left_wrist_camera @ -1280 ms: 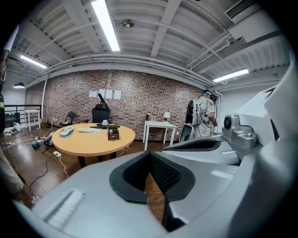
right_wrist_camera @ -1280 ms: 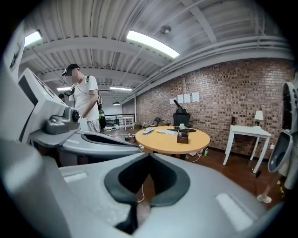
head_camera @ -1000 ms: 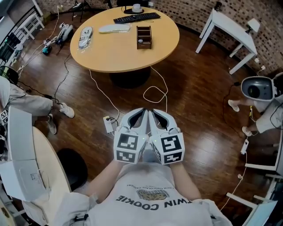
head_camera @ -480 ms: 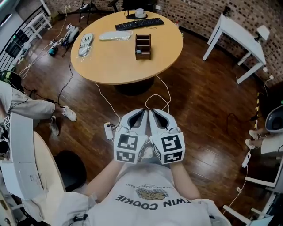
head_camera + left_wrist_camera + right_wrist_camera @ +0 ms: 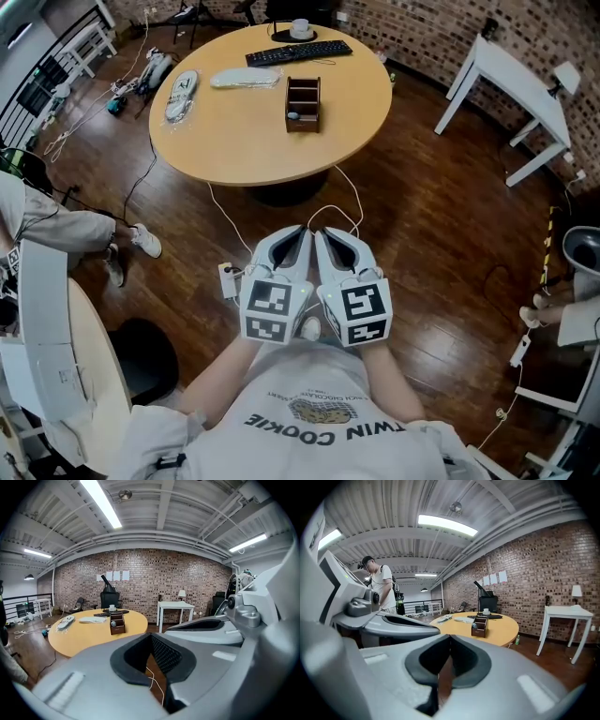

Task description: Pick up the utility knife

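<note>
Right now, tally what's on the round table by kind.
Keyboard: 1
Cup: 1
Wooden organiser: 1
Small ball in the organiser: 1
Flat white items: 2
Total: 6

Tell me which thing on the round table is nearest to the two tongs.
The brown organizer; the keyboard, the white packet and the bagged item all lie farther away.
</note>
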`<state>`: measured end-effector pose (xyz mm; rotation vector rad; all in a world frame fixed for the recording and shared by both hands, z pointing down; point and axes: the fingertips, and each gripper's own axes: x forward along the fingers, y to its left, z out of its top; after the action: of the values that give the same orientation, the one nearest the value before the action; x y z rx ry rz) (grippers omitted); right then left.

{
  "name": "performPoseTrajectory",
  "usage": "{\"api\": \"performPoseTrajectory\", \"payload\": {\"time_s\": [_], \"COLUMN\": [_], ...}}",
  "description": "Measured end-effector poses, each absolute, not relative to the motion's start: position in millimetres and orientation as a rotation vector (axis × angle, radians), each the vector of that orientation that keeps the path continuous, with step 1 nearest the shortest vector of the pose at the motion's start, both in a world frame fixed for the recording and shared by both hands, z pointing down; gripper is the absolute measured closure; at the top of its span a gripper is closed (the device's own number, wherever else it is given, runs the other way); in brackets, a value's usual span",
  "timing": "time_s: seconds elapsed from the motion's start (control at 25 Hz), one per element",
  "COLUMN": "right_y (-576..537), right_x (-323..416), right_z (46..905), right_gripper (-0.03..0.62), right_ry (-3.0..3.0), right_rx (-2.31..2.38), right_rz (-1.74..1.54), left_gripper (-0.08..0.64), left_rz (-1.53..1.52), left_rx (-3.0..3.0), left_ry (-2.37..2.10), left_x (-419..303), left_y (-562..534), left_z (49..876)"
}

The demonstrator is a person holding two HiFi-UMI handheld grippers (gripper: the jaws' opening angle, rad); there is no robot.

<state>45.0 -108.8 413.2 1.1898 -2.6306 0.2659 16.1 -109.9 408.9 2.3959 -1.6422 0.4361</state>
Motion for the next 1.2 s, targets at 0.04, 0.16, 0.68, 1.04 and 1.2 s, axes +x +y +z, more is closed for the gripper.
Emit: {"api": "performPoseTrajectory", "payload": {"time_s": [0.04,0.16,0.68,1.04,1.2], "right_y": [-112.6,-127.4,-218.5,-284.2,-310.2], "right_x": [44.8,43.5,11.1,-16.8,-24.6], "right_z": [413.4,413.3,423.5,425.4,427.3], "right_gripper": [0.59,0.589,0.59,0.589,0.589], "right_ry": [-2.633,-2.638,-2.607,-2.563,-2.541], "right_rx": [1.19,1.191,1.2,1.226,1.244], "right_rz": [0.262,0.251,0.26,0.286,0.288], "left_gripper": [0.554,0.554,0.554,0.554,0.554], "left_rz": [0.437,0.432,0.421,0.448,0.515], "left_rx": [2.398,2.398,2.404,2.426,2.475], "left_ry": [-1.641,-1.639,-1.608,-1.527,-1.465], "left_x": [16.8,17.3,-13.8,-39.9,-44.2], "left_y": [-113.6,-127.7,-221.2,-291.3,-320.3], "left_z": [409.7,412.9,422.9,433.5,440.8]}}
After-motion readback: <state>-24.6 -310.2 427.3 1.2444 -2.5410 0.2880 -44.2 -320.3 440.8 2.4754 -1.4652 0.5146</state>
